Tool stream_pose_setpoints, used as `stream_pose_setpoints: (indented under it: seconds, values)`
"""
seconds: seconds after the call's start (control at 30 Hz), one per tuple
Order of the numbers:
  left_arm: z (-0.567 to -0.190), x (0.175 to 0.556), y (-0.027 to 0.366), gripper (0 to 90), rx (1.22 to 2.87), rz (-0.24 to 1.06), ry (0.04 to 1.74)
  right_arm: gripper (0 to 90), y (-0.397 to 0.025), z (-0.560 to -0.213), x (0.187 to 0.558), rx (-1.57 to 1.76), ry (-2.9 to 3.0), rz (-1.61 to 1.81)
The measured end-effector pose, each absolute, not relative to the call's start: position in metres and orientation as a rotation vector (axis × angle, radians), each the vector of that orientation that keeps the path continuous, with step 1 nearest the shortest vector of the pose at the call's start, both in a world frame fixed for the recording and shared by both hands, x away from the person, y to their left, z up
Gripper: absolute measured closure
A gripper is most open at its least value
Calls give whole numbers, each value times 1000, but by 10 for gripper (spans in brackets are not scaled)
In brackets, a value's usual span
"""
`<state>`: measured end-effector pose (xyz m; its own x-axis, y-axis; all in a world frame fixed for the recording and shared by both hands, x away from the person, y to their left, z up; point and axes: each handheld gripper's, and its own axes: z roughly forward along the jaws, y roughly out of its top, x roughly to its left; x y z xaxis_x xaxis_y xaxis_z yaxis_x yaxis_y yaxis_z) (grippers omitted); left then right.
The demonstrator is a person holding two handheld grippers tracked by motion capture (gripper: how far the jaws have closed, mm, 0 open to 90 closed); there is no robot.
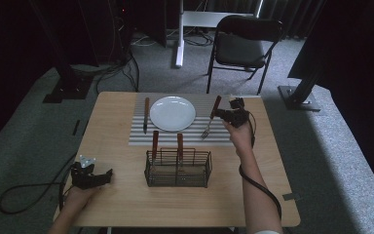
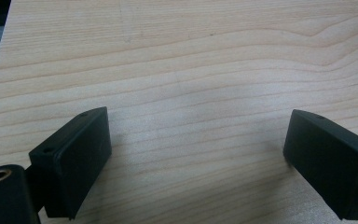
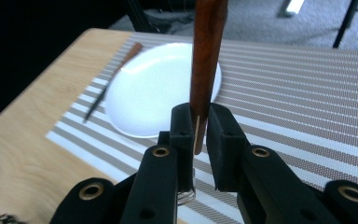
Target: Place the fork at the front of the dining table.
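From the high view, the wooden table (image 1: 126, 195) carries a striped placemat (image 1: 253, 136) at its far middle with a white plate (image 1: 172, 113), a knife (image 1: 146, 114) just left of the plate and a fork (image 1: 211, 117) to its right held in the right gripper (image 1: 224, 116), while a wire basket (image 1: 177, 168) with two wooden-handled utensils stands mid-table and the left gripper (image 1: 100, 178) rests near the near-left corner — bare wood between them. In the left gripper view the jaws stand wide apart over bare wood, the table's left edge close by. In the right gripper view the right gripper (image 3: 199, 135) is clamped on the fork's brown handle (image 3: 207, 51), above the placemat (image 3: 307, 93) and just beside the plate (image 3: 154, 88) — knife (image 3: 109, 86) beyond.
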<state>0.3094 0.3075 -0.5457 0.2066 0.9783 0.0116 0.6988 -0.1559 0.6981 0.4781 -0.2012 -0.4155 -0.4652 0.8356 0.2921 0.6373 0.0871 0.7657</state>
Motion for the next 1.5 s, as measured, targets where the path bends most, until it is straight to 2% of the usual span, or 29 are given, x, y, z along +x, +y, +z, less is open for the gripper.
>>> stream_pose_setpoints:
  seconds: [0.17,0.5,0.63,0.7,0.97,1.1,1.13,1.17,1.2,1.33,1.5]
  values:
    - [-546,309,308,74,1924,645,1552,812,-192,-432,502,1523,2173,1281]
    - [-546,309,307,74,1923,645,1552,809,-192,-442,531,1630,2144,1295]
    - [-546,309,308,74,1924,645,1552,828,-189,-452,547,1696,2146,1221]
    - [-546,309,308,74,1924,645,1551,805,-185,-462,559,1752,2154,1148]
    - [-546,310,308,74,1925,644,1551,765,-180,-475,559,1786,2182,1116]
    - [-546,310,308,74,1925,644,1550,595,-180,-478,548,1796,2159,1173]
    - [-546,310,308,74,1925,644,1550,476,-179,-481,544,1792,2151,1149]
    - [-546,310,308,74,1925,644,1551,476,-179,-481,544,1792,2151,1149]
    - [-546,310,308,74,1925,644,1551,438,-178,-482,542,1786,2148,1153]
    - [-546,309,308,74,1925,644,1551,195,-177,-490,541,1776,2210,1171]
    - [-546,310,308,74,1926,644,1551,198,-162,-495,541,1728,2164,1023]
